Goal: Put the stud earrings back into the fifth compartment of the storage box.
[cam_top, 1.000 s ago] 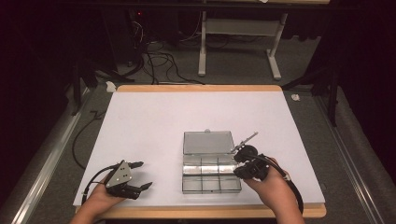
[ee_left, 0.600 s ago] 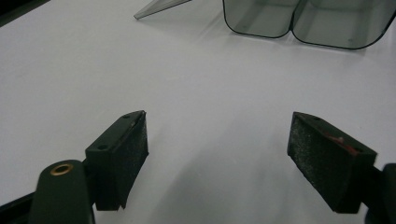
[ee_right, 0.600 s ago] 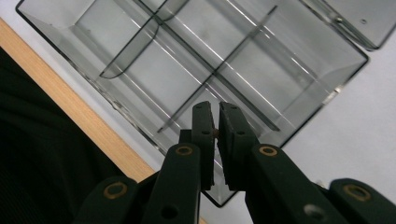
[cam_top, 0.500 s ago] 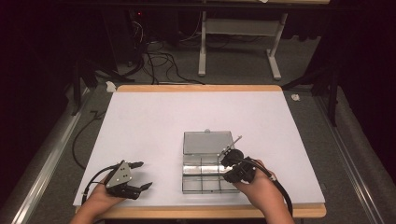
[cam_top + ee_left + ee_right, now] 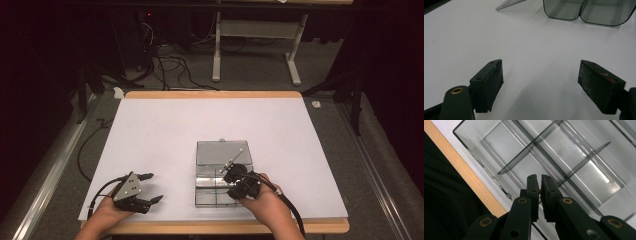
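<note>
While the right gripper (image 5: pixel 539 191), jaws nearly together pinching something tiny, is hovering over the clear compartment box (image 5: pixel 206 197), the left gripper (image 5: pixel 150 187) is resting wide apart, risking a misdropped piece.

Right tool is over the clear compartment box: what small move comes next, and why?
Probably open the right tool a little. Its jaws stand nearly closed on a tiny orange speck, directly above a compartment of the open clear box, so releasing would drop it in. The left tool rests open, apart.
</note>
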